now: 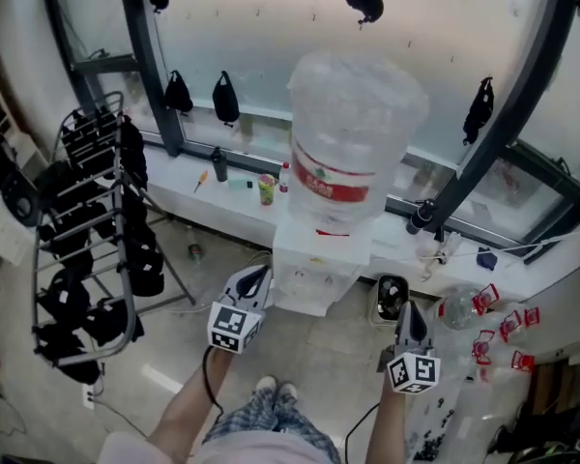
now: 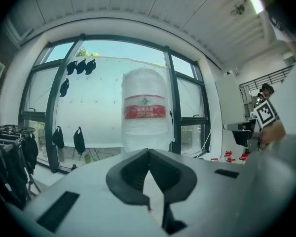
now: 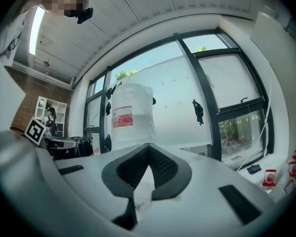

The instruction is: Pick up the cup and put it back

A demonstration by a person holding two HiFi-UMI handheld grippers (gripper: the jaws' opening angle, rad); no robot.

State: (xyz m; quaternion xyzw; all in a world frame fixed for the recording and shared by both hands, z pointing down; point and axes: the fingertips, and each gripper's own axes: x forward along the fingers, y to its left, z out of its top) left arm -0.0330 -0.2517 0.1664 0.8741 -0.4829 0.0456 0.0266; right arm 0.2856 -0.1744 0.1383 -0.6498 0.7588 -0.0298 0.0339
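Both tongs were clenched with nothing in them: the left gripper (image 1: 256, 276) and the right gripper (image 1: 406, 312) pointed at the water dispenser (image 1: 319, 264), and each gripper's own view showed the dark pads meeting tip to tip, left (image 2: 148, 151) and right (image 3: 148, 145). Marker cubes sat behind the jaws, left (image 1: 234, 325) and right (image 1: 413, 371).

Down below, a pale floor (image 1: 319, 356), and the person's shoes (image 1: 275, 390) just short of the dispenser. Tall dark-framed windows filled the far wall, with black pouches (image 1: 225, 98) hanging against the glass. A long white sill (image 1: 222, 201) ran under them. On the left stood a wire rack (image 1: 87, 230) loaded with more black items.

And the writing? A red band label (image 1: 333, 184) wrapped the big clear water bottle (image 1: 353, 133) on top of the dispenser; its print was too small to read. How full the bottle was could not be told.

The cup (image 1: 267, 189), small and greenish, stood on the sill just left of the dispenser, well apart from both grippers. Beside it was a red-capped bottle (image 1: 285, 175), and further left a dark bottle (image 1: 218, 164). A black-lined bin (image 1: 391, 298) sat at the dispenser's right.
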